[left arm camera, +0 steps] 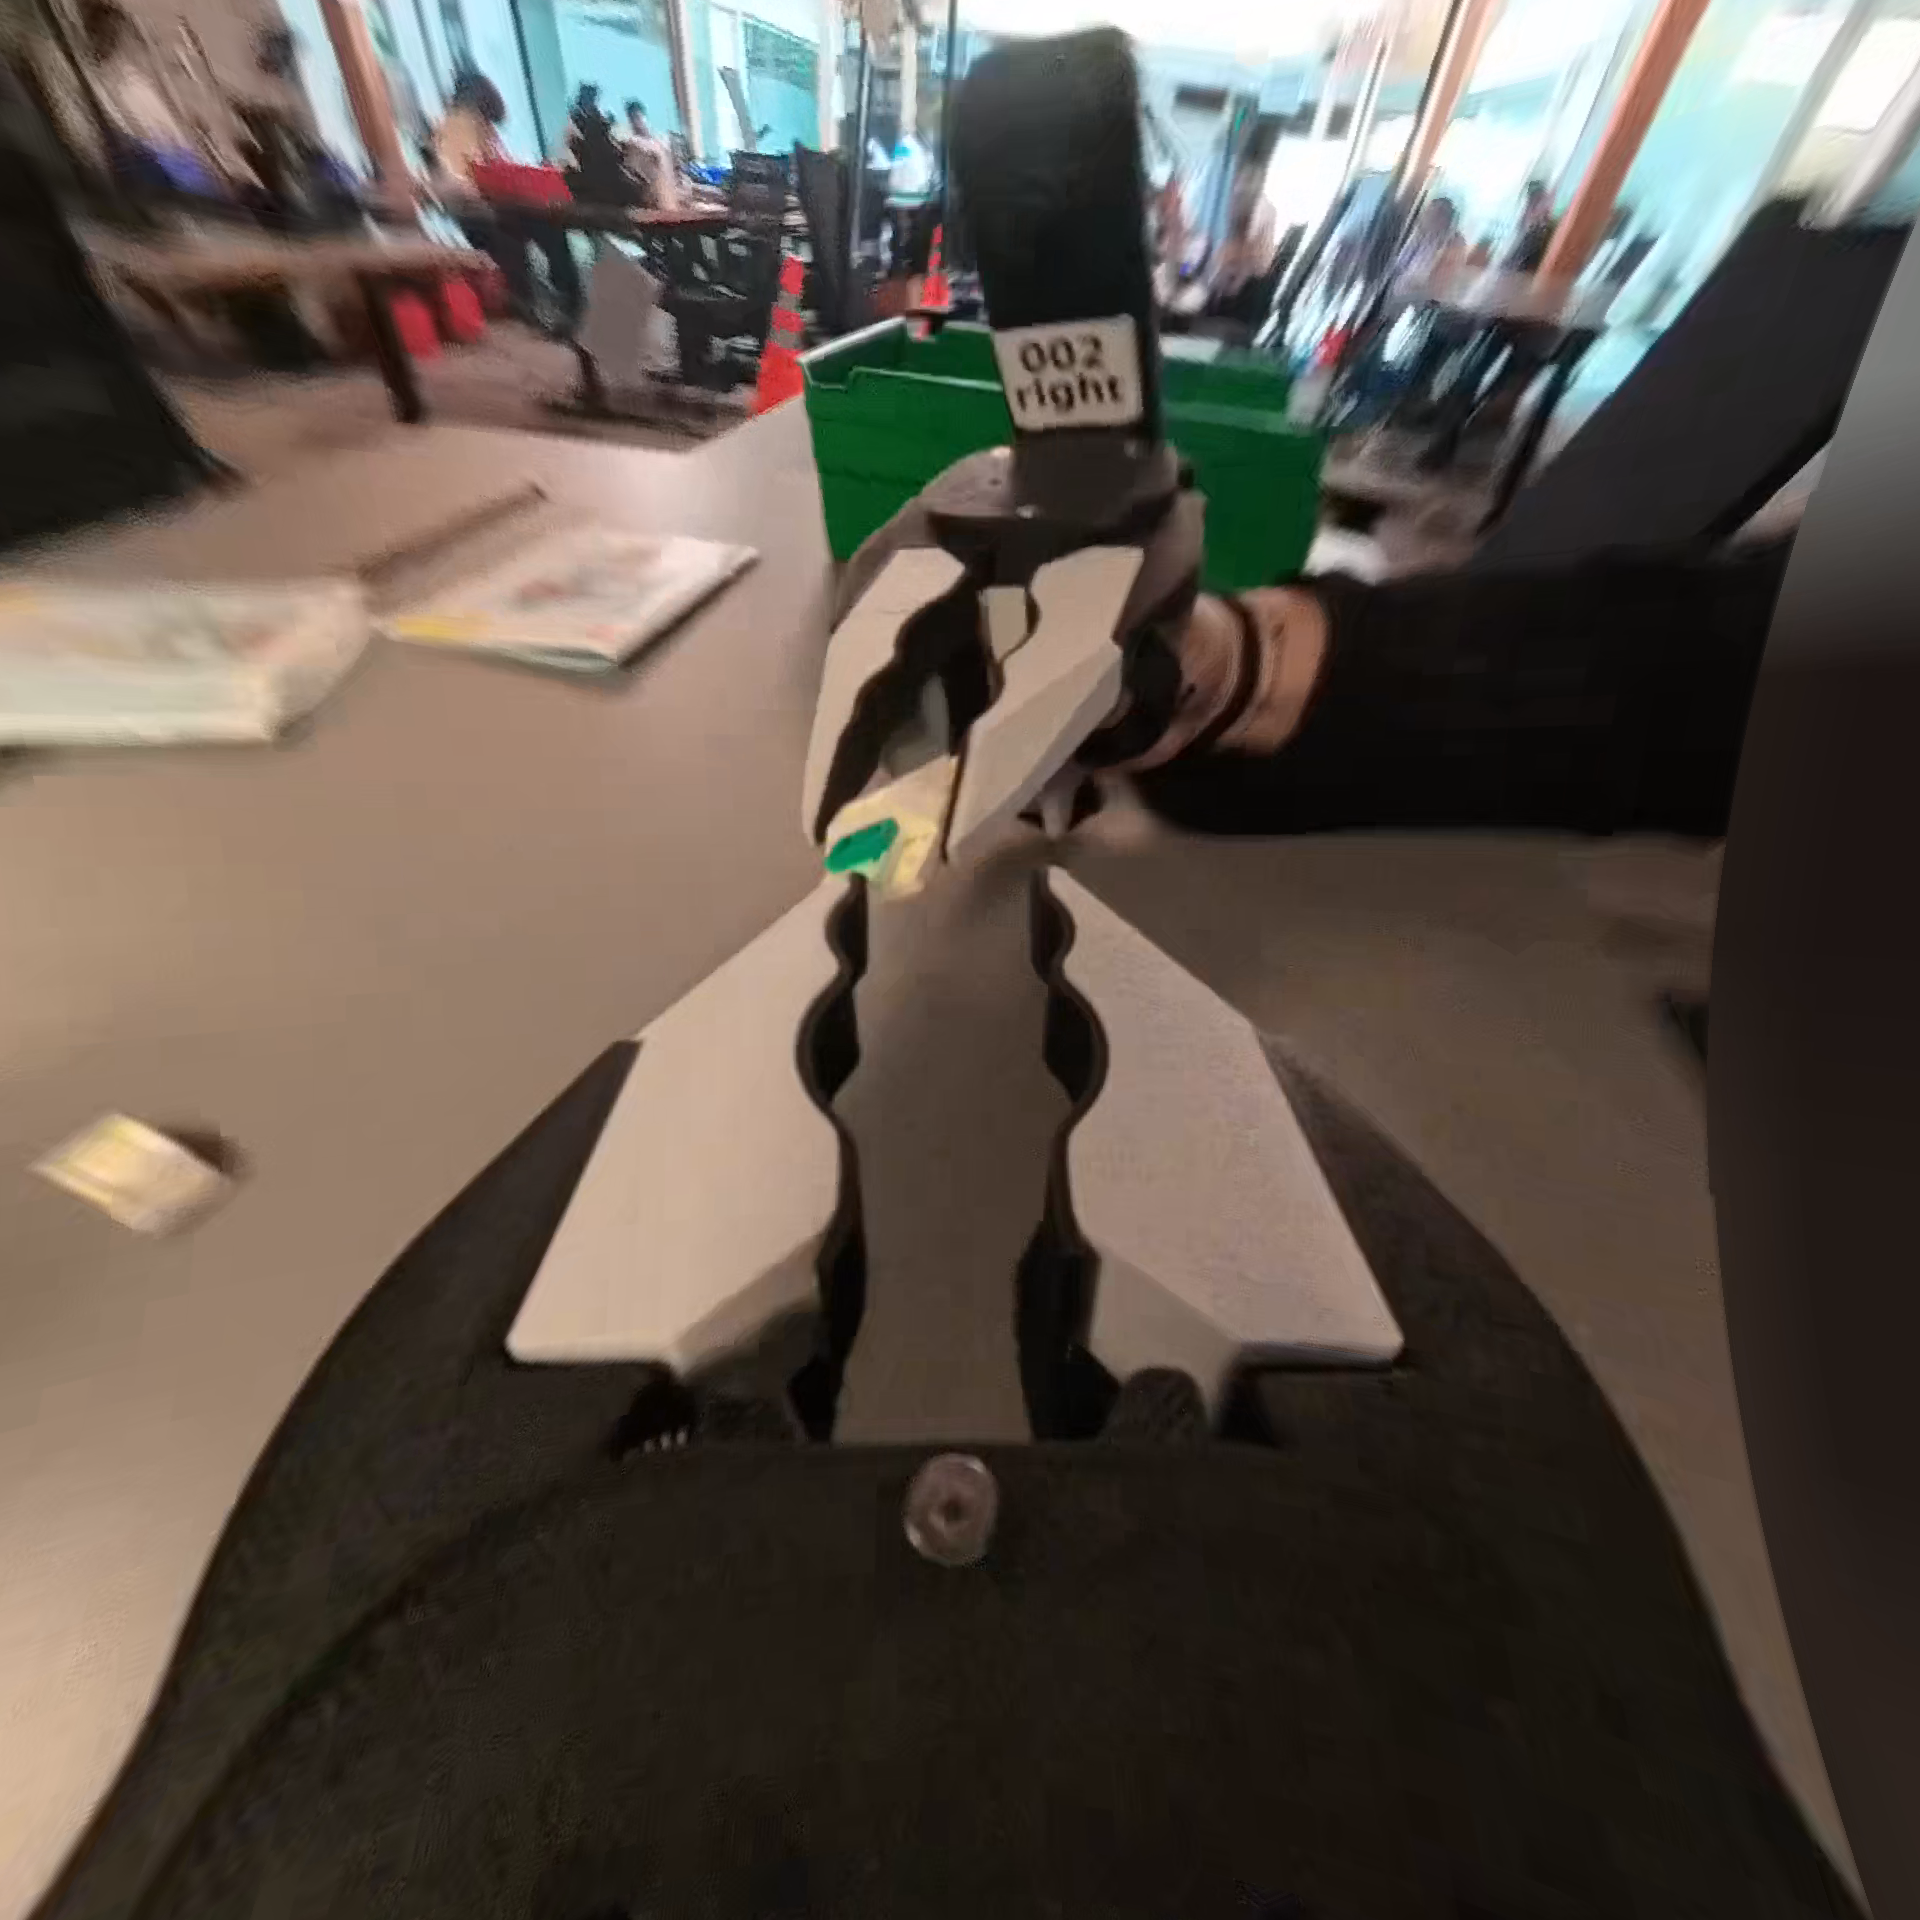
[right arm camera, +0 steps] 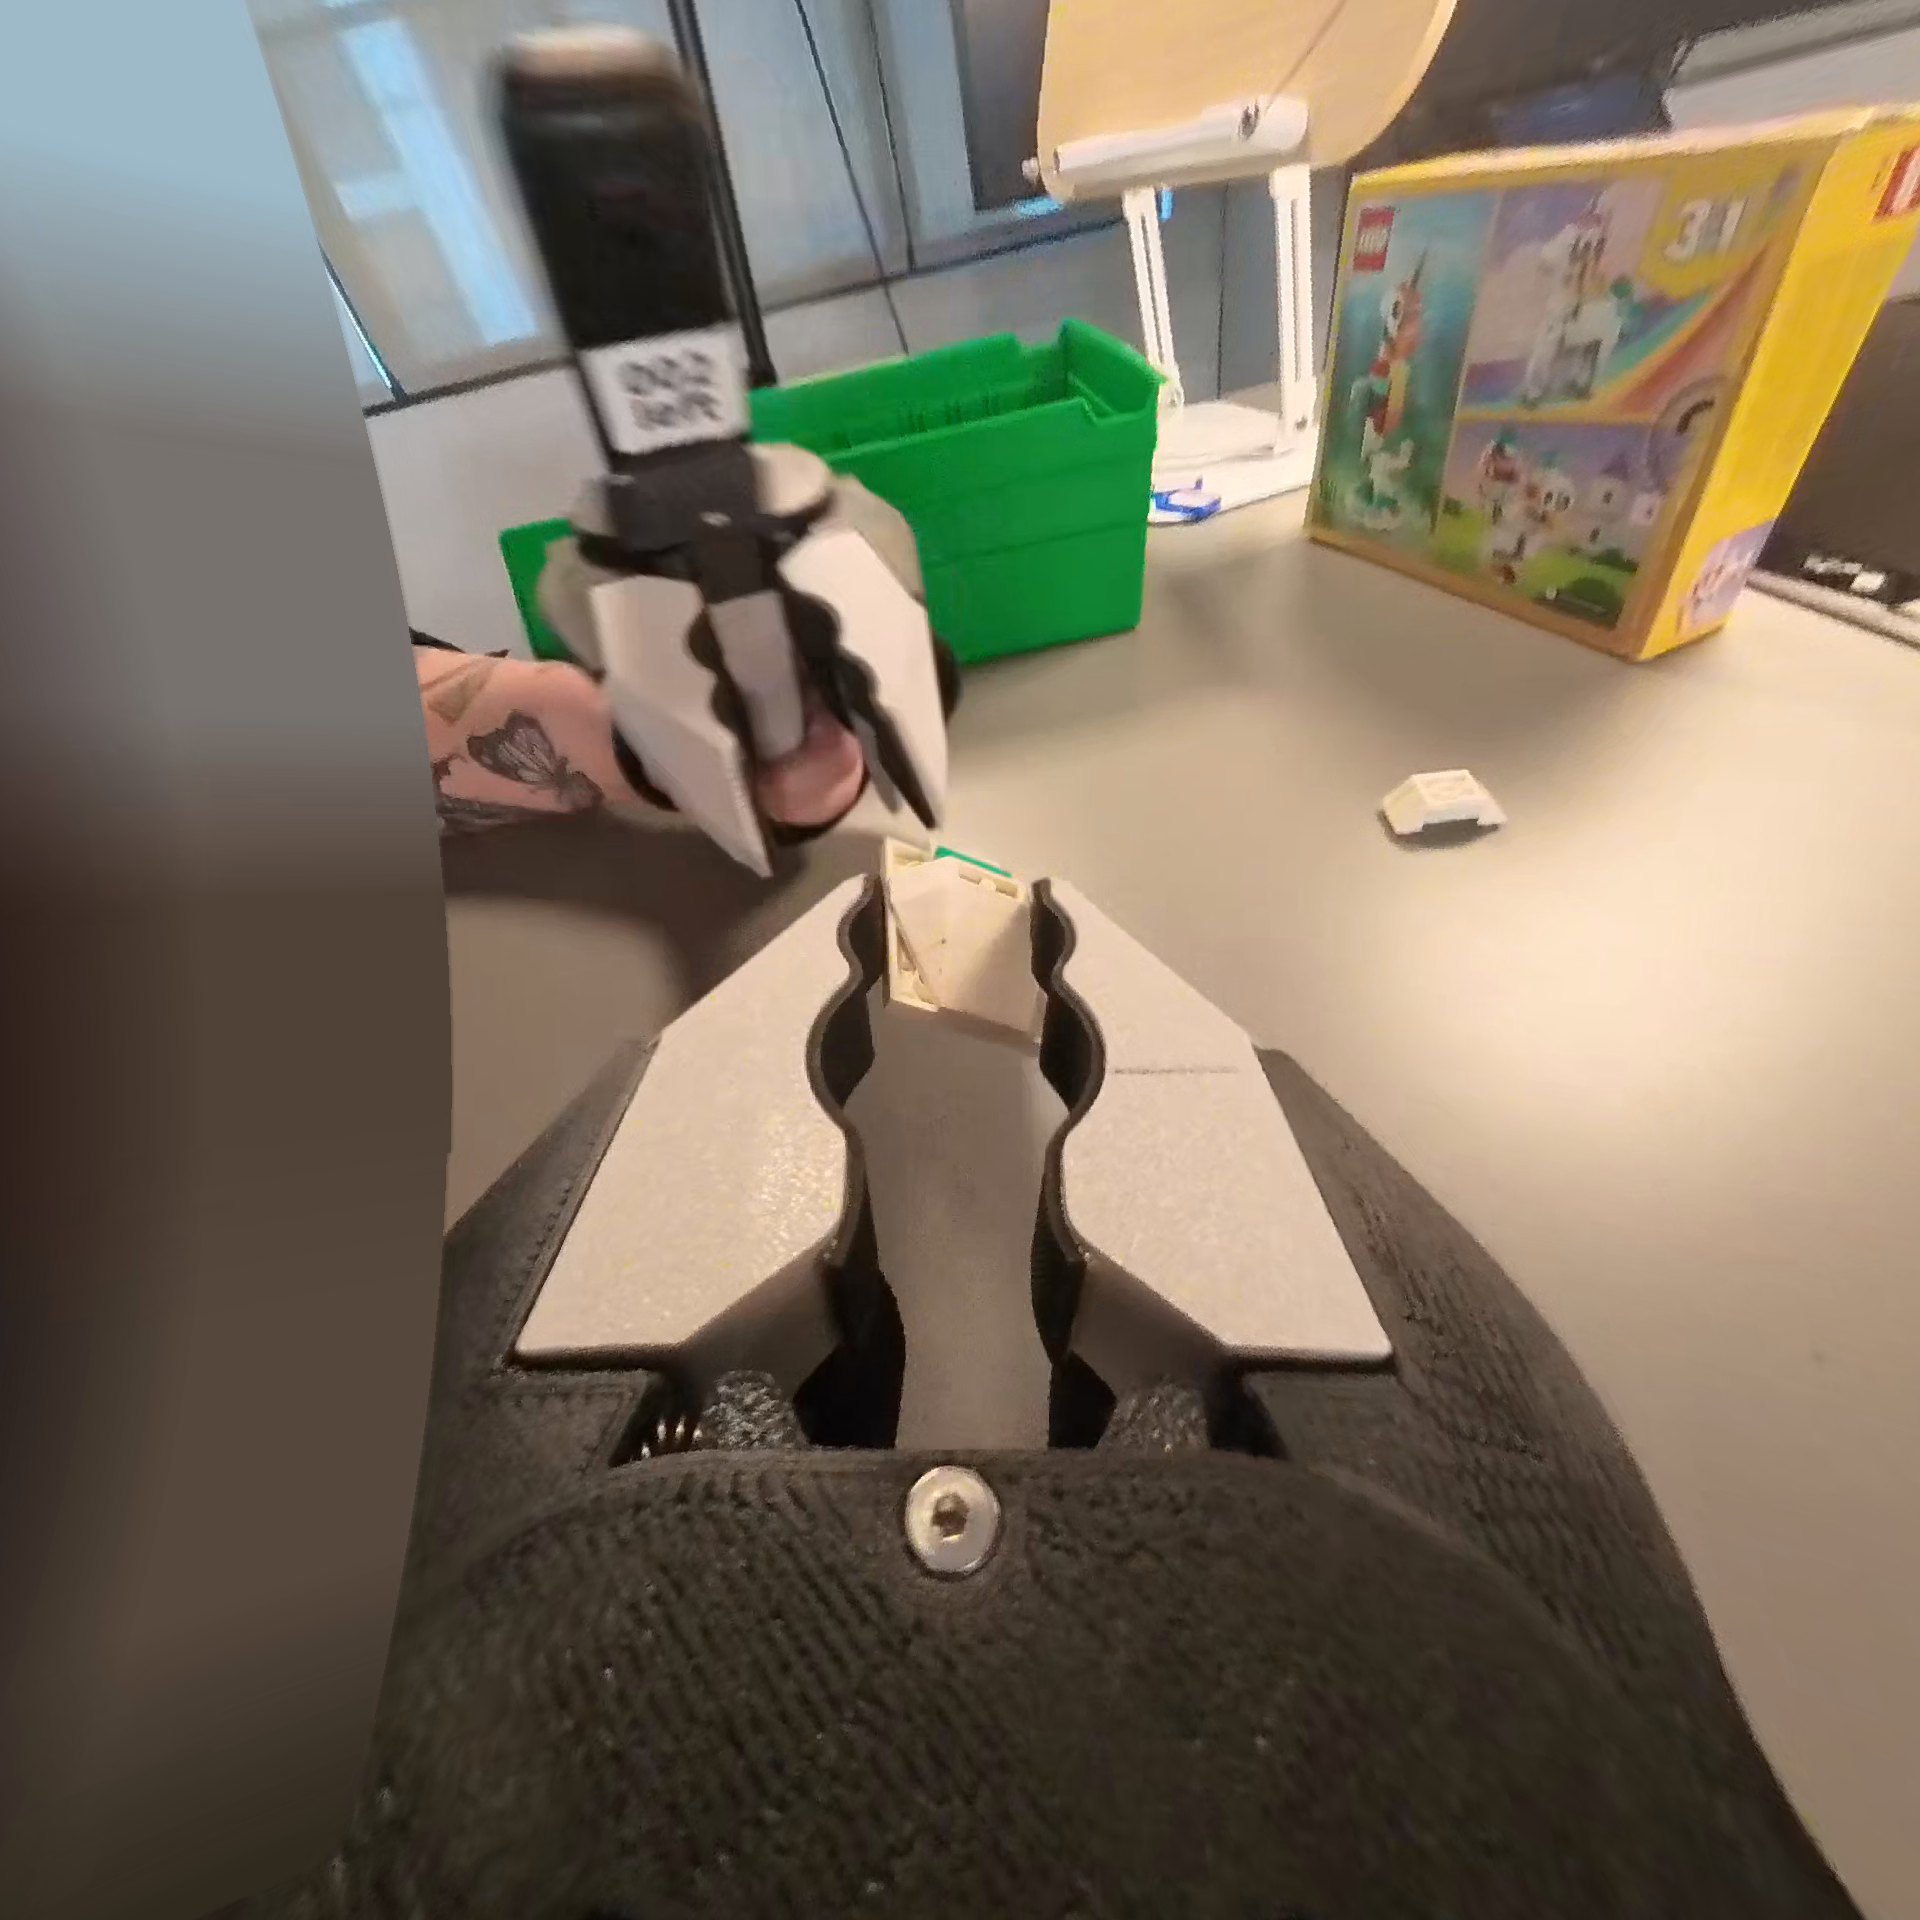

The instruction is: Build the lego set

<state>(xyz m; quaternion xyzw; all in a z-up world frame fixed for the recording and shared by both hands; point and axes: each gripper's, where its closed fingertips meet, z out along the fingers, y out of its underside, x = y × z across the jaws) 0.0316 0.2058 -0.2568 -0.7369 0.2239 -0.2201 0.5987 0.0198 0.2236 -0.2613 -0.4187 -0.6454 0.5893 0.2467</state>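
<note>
Right wrist view: your right gripper (right arm camera: pixel 956 914) clamps the white brick assembly (right arm camera: pixel 961 951); it is light, rigid, snap-apart. Left gripper (right arm camera: pixel 847 847) jaws gape empty.

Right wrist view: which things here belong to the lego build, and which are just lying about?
Job:
white assembly with green piece, held in right gripper
left gripper, open
loose white brick
lego box

Lying about:
green bin
white stand

Grey worktop (right arm camera: pixel 1558 1039). Behind: blurred open office, dark tables (left arm camera: pixel 623 223), orange columns (left arm camera: pixel 1621 135), bright teal-tinted windows (left arm camera: pixel 1766 94).
</note>
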